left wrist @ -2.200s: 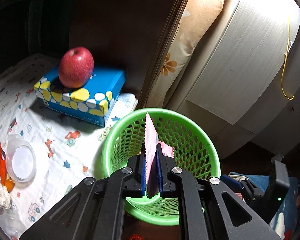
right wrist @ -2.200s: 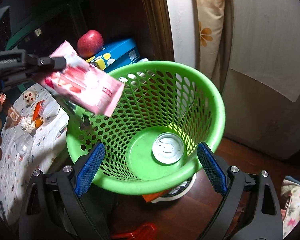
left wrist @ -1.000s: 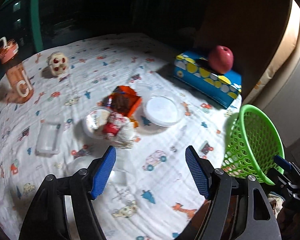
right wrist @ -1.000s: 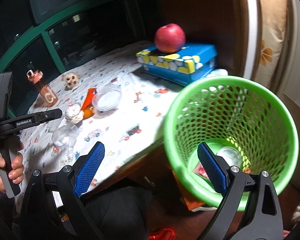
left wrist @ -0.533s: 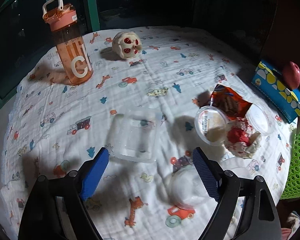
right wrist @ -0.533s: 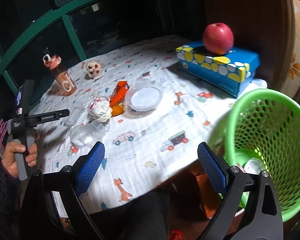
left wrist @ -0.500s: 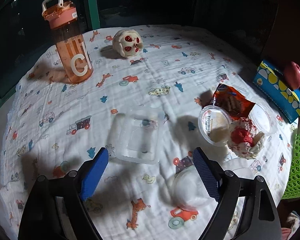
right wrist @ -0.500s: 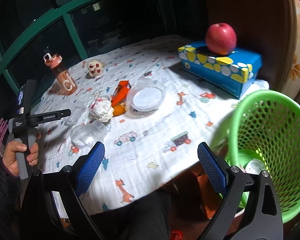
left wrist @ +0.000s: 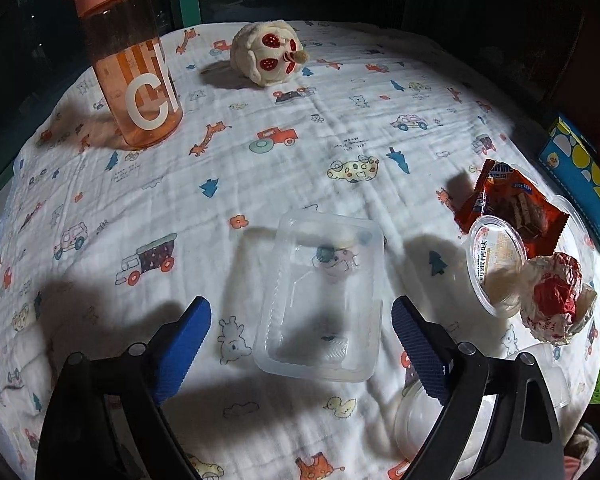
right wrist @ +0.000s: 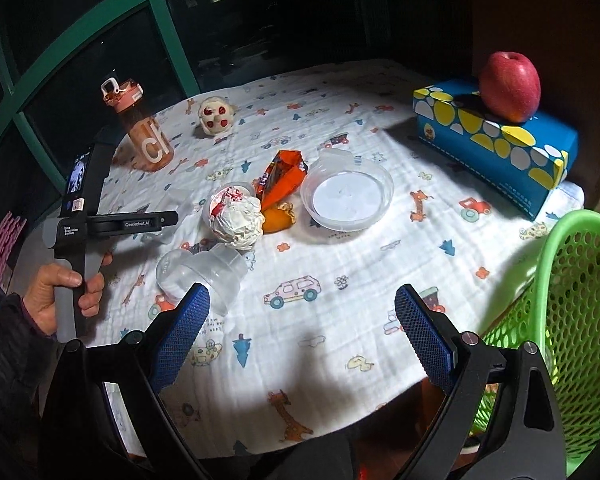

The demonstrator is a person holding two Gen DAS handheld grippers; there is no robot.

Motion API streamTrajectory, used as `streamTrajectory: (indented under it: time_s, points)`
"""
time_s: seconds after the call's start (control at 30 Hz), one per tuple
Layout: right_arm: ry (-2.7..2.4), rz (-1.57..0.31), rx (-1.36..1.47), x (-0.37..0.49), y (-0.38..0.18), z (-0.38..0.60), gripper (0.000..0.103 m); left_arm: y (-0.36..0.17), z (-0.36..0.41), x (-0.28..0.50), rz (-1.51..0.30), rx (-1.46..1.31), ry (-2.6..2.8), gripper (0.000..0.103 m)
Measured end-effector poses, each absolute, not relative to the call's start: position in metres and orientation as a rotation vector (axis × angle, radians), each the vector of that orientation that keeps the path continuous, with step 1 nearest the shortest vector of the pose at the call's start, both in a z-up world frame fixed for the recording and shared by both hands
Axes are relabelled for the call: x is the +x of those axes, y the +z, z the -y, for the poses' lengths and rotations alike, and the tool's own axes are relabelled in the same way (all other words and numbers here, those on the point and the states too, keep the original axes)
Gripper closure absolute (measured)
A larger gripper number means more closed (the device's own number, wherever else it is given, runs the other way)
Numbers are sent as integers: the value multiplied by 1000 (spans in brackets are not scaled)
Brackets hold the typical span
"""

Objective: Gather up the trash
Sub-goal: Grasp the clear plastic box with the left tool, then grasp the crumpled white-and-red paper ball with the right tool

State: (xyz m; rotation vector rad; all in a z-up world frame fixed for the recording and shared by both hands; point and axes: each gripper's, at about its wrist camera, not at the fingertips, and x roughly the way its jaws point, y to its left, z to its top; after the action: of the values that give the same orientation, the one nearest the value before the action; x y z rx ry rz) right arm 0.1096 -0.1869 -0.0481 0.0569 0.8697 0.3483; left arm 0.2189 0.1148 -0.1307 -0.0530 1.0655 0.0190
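My left gripper (left wrist: 300,336) is open and empty, its jaws either side of a clear rectangular plastic tray (left wrist: 324,300) lying on the printed tablecloth. To its right lie an orange snack wrapper (left wrist: 512,208), a small round tub (left wrist: 496,256) and a crumpled red-and-white paper ball (left wrist: 556,300). My right gripper (right wrist: 300,324) is open and empty, above the table's near edge. The right wrist view shows the left gripper (right wrist: 168,218) from the side, a clear overturned cup (right wrist: 204,272), a clear round lid (right wrist: 346,196), the wrapper (right wrist: 282,178), and the green basket (right wrist: 572,320) at the right.
A pink water bottle (left wrist: 128,64) and a cream plush toy (left wrist: 268,52) stand at the table's far side. A blue tissue box (right wrist: 496,140) with a red apple (right wrist: 508,86) on it sits at the far right. Dark windows lie behind the table.
My left gripper has let go of the pink wrapper into the basket, opened, swung left over the table and come down close to the clear tray. My right gripper turned from the basket to the table.
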Motion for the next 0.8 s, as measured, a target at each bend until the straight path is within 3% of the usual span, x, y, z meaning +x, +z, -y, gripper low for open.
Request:
streamTrajectory:
  time_s: [0.07,0.23,0.8]
  points:
    - [359,-866,49,114,-48,182,10,-133,-116,222,-1073,-67,8,19]
    - [389,-866,23,128,-49,167,10,-139,-114,225,-1091,-93,-45,44]
    - [459,-906,-25,185,-76,103,21,-105,-122,195,-1018,-140,-73,47]
